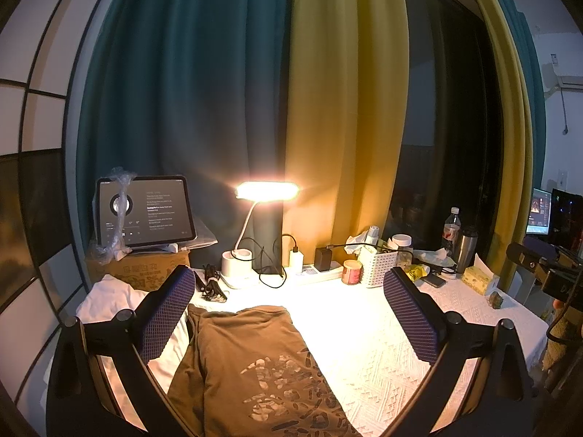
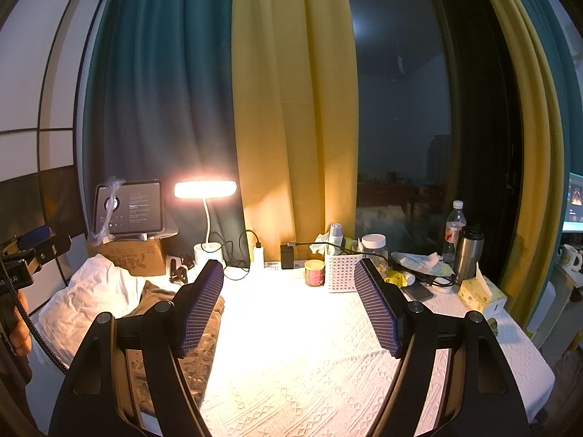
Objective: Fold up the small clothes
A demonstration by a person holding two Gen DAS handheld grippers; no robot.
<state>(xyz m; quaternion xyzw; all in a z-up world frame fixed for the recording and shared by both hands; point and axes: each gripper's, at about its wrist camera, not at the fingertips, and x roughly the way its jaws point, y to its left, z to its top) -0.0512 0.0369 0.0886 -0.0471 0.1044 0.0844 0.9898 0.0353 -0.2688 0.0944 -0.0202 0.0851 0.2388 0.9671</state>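
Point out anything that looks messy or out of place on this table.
The white garment lies crumpled in a heap at the table's left edge, unfolded. Crumpled tissues are strewn behind the white perforated basket. The brown printed T-shirt lies flat.

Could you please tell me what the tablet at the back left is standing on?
The tablet stands on a brown cardboard box, with a plastic-wrapped item in front. What is inside the box cannot be seen.
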